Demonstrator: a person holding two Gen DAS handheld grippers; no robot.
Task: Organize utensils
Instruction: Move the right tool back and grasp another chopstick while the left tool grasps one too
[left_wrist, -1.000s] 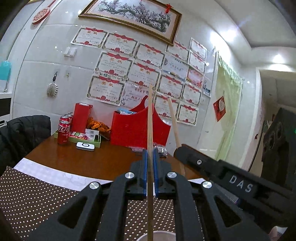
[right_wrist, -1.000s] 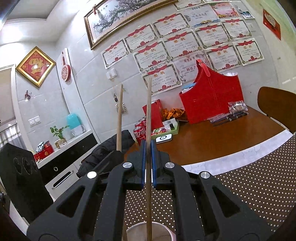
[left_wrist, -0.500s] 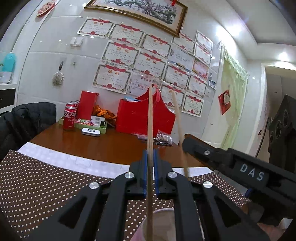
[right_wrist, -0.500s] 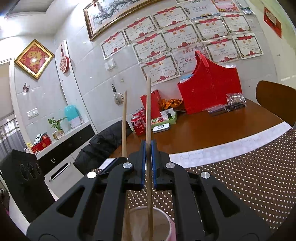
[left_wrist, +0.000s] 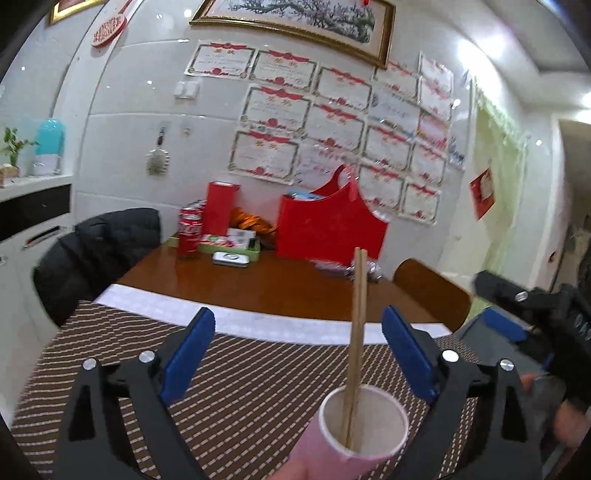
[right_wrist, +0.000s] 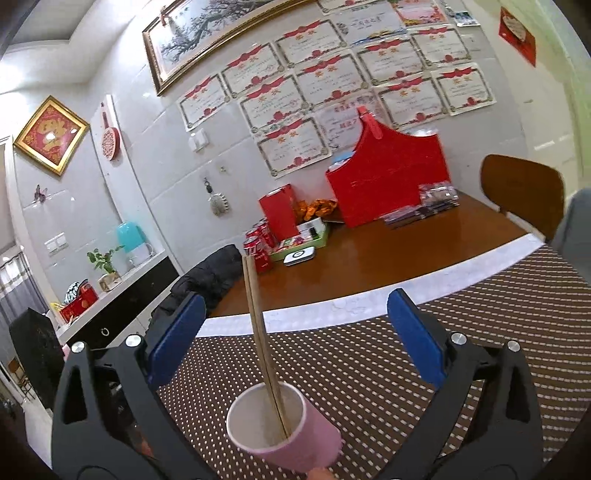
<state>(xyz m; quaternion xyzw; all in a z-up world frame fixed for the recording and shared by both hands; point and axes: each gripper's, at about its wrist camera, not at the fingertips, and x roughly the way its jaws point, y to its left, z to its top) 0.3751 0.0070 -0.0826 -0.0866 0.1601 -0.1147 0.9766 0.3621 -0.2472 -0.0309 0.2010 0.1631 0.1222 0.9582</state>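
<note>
Two wooden chopsticks (left_wrist: 356, 325) stand together in a pink paper cup (left_wrist: 364, 424) on the brown dotted placemat (left_wrist: 240, 387). My left gripper (left_wrist: 299, 354) is open and empty, its blue pads wide apart on either side of the chopsticks. In the right wrist view the same chopsticks (right_wrist: 258, 325) lean in the cup (right_wrist: 284, 428), and my right gripper (right_wrist: 295, 332) is open and empty around them. The right gripper also shows in the left wrist view at the right edge (left_wrist: 524, 310).
A wooden table (left_wrist: 258, 284) carries a red gift box (left_wrist: 328, 225), cola cans (left_wrist: 189, 232), a red carton (left_wrist: 219, 206) and a green tray (left_wrist: 229, 243) at the back. A black jacket (left_wrist: 99, 251) hangs on a chair at left; a wooden chair (right_wrist: 521, 192) stands at right.
Both grippers opened and let go of their chopsticks, which now stand together in the cup. Both grippers have drawn back and tilted down.
</note>
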